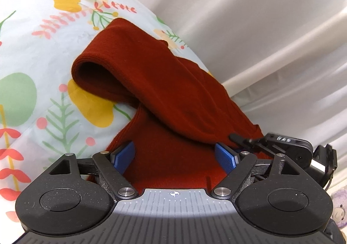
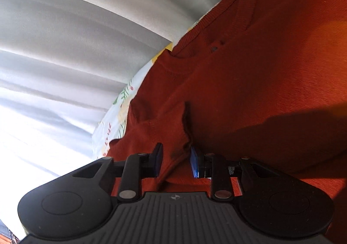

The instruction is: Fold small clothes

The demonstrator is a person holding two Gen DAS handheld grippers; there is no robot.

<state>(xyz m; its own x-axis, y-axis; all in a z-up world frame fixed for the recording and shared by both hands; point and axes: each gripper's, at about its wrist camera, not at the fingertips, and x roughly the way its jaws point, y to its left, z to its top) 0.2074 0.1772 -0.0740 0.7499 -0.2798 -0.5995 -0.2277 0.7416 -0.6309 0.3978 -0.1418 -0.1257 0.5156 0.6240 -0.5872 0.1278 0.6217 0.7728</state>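
Sweater (image 1: 164,83), rust red, is laid on floral sheet (image 1: 43,53); long axis runs approx 11–5 o'clock from left gripper (image 1: 175,155), pads spread wide. Right gripper (image 2: 176,161) is clamped on a fabric pleat, thus nearer.

A pale cloth (image 1: 43,53) printed with yellow blossoms, green leaves and coral-red sprigs spreads across the left and near side of the left wrist view, and a narrow strip of it (image 2: 121,105) shows again near the middle of the right wrist view. Behind it, on the far side, hangs a white curtain (image 1: 249,16) in long soft folds, filling the left of the right wrist view (image 2: 65,38). A lilac plush toy (image 1: 340,207) peeks in at the near right edge.
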